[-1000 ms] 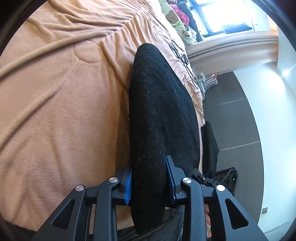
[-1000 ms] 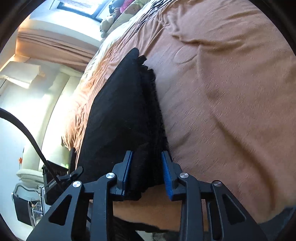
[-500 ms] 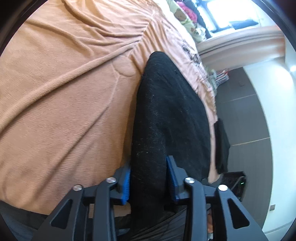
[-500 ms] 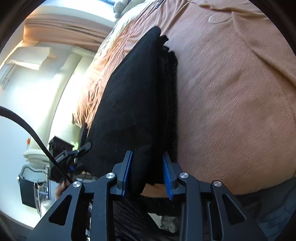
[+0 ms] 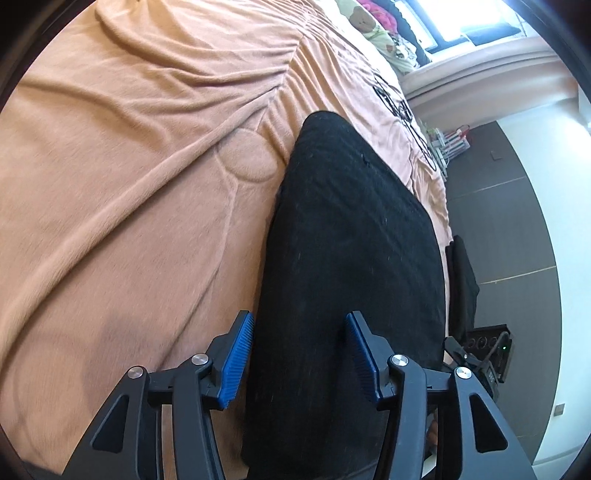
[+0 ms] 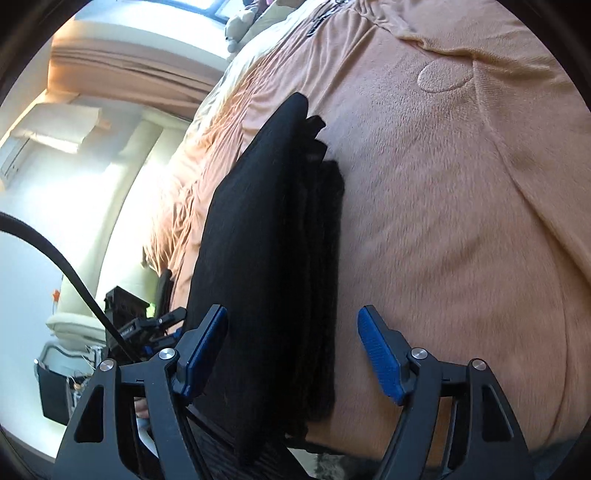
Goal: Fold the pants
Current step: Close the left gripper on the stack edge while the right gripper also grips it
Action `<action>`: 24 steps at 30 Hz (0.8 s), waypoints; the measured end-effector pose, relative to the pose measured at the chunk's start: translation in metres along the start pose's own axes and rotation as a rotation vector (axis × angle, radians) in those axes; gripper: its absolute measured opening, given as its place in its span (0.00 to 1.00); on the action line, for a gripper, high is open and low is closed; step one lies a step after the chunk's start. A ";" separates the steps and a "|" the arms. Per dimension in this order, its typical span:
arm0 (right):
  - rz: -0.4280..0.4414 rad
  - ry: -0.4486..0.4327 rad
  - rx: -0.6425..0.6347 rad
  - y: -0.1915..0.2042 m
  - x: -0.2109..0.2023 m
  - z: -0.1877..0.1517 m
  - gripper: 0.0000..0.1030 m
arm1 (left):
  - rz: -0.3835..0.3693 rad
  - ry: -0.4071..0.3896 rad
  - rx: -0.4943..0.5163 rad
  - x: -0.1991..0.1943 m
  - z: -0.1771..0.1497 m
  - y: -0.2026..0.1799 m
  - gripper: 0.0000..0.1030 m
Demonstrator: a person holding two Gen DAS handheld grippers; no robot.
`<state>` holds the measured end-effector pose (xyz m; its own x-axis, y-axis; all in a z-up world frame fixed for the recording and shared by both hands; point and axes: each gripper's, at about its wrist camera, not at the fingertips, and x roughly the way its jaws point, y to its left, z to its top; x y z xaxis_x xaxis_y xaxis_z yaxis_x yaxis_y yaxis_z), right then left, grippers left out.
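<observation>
Parts of the folded black pants and the bed lie out of sight.

The pants' (image 5: 351, 258) near end runs behind the gripper fingers and off the bottom edge in both wrist views. The blanket (image 6: 461, 221) beside them is smeared with blur. Items on the distant windowsill (image 5: 373, 22) are too small to identify.

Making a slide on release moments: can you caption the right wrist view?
Right gripper, jaws just opened, straddles the folded black pants lying on the tan blanket.
</observation>
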<state>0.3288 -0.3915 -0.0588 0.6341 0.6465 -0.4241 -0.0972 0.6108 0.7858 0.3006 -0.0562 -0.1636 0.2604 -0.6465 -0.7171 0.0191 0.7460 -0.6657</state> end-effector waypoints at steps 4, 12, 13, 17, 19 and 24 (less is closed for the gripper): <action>0.012 0.016 0.005 0.000 0.024 0.012 0.70 | -0.010 0.006 0.000 0.009 0.010 0.001 0.53; 0.009 0.025 0.015 0.020 0.063 0.013 0.70 | -0.021 0.012 0.016 0.019 0.025 0.001 0.53; 0.009 0.026 0.016 0.020 0.064 0.014 0.70 | -0.026 0.015 0.014 0.021 0.028 0.002 0.53; 0.013 0.031 0.019 0.020 0.070 0.021 0.70 | -0.047 0.029 0.010 0.028 0.037 0.007 0.53; 0.018 0.033 0.019 0.020 0.070 0.022 0.70 | -0.054 0.032 0.007 0.032 0.041 0.008 0.53; 0.028 0.033 0.011 0.018 0.071 0.022 0.69 | -0.068 0.033 0.011 0.037 0.051 0.007 0.53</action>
<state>0.3889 -0.3443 -0.0654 0.6055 0.6783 -0.4162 -0.1064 0.5873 0.8024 0.3596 -0.0668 -0.1847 0.2264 -0.7003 -0.6770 0.0466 0.7020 -0.7106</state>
